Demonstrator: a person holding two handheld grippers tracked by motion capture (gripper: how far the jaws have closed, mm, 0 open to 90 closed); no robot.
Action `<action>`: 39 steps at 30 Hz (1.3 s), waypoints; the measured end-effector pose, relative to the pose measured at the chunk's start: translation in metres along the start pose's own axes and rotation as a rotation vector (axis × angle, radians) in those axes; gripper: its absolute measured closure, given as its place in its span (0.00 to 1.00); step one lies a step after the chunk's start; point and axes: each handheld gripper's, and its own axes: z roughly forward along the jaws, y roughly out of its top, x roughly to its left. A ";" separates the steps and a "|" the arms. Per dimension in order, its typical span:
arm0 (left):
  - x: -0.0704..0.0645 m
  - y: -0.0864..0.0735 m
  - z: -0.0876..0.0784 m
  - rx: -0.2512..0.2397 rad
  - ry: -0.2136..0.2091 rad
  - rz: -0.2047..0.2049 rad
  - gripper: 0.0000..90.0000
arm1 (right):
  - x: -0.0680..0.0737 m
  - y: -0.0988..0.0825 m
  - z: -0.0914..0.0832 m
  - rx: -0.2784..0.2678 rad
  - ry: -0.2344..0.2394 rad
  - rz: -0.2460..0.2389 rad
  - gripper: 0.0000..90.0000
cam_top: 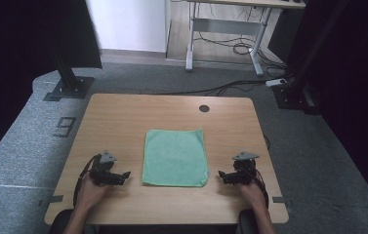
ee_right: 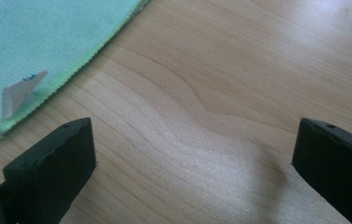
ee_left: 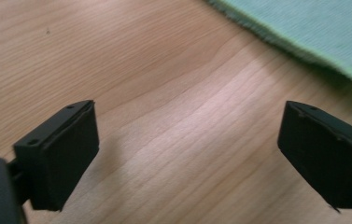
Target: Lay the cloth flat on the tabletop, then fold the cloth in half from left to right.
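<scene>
A green cloth (cam_top: 174,157) lies flat in the middle of the wooden table (cam_top: 123,117), with a small white label (ee_right: 22,91) at its near right corner. My left gripper (cam_top: 124,176) sits low over the table just left of the cloth's near left corner, jaws open and pointing at it. In the left gripper view the cloth edge (ee_left: 304,28) lies ahead at the upper right, with bare wood between the jaws. My right gripper (cam_top: 222,176) is open just right of the near right corner. The cloth (ee_right: 38,42) fills the upper left of the right gripper view.
A round cable hole (cam_top: 204,108) is at the table's far edge. Dark frame posts (cam_top: 67,73) stand on the carpet beyond the far corners, and a white desk frame (cam_top: 220,34) with cables stands farther back. Bare wood surrounds the cloth.
</scene>
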 end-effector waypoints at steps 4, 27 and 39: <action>0.000 -0.001 0.003 0.022 0.013 0.009 0.01 | -0.002 -0.005 0.004 0.012 0.006 0.012 0.00; 0.003 -0.001 0.010 0.024 0.013 -0.026 0.00 | -0.004 -0.006 0.005 -0.003 0.001 0.013 0.00; 0.003 -0.001 0.010 0.024 0.011 -0.023 0.00 | -0.003 -0.006 0.006 -0.004 -0.003 0.025 0.00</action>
